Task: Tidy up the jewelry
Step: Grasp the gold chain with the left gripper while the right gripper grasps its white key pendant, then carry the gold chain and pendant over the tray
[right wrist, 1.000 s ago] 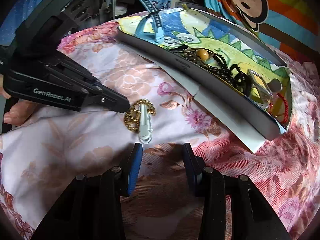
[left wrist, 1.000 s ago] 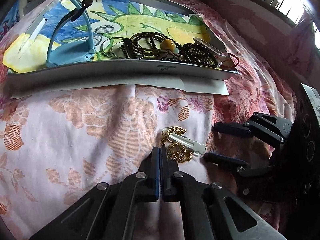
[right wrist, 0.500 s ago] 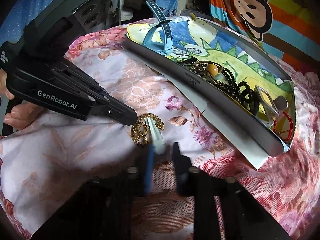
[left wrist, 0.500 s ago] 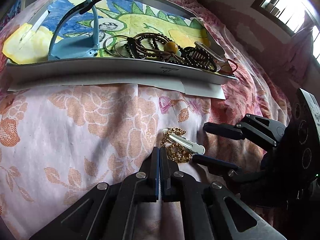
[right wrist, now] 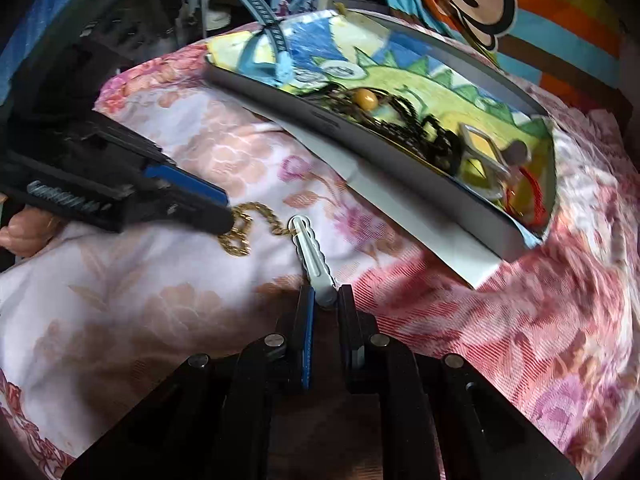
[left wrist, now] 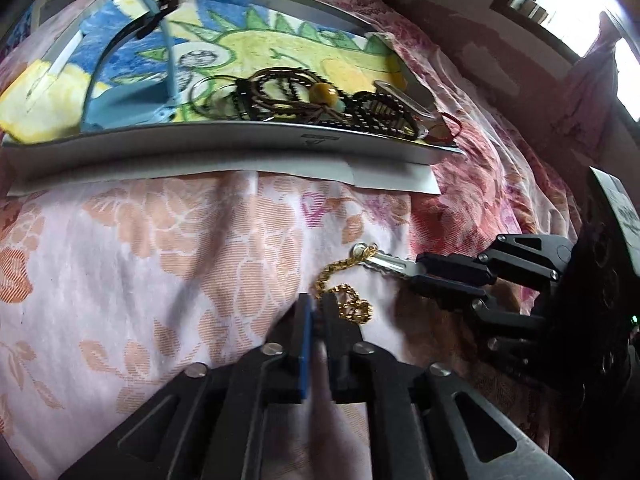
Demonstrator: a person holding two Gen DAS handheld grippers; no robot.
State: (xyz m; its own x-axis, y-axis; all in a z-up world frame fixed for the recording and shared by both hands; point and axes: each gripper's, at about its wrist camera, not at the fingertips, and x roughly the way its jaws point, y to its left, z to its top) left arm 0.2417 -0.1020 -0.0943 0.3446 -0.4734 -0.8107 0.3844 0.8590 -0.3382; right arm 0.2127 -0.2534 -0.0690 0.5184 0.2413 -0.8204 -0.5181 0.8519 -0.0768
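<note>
A gold chain [left wrist: 352, 308] [right wrist: 240, 236] lies on the floral bedspread, hooked to a white hair clip [left wrist: 384, 262] [right wrist: 310, 252]. My right gripper [right wrist: 325, 292] [left wrist: 420, 276] is shut on the clip's free end. My left gripper [left wrist: 316, 300] [right wrist: 224, 212] has its tips at the chain's bunched end. Its jaws are opening and stand slightly apart; one strand of chain runs up to the gap, and the pads are not pressing it. Behind them, a grey tray [left wrist: 200, 148] [right wrist: 360, 148] lined with a dinosaur drawing holds a pile of dark beaded bracelets [left wrist: 300, 100].
A blue watch [left wrist: 132, 100] [right wrist: 276, 52] stands in the tray's left part. White paper [left wrist: 380, 176] sticks out under the tray's near edge. A striped monkey cushion [right wrist: 500, 12] lies behind the tray. A hand [right wrist: 24, 232] holds the left gripper.
My right gripper closed on the white clip and drew it away from the chain's pile, stretching the chain out. My left jaws went from fully shut to slightly apart.
</note>
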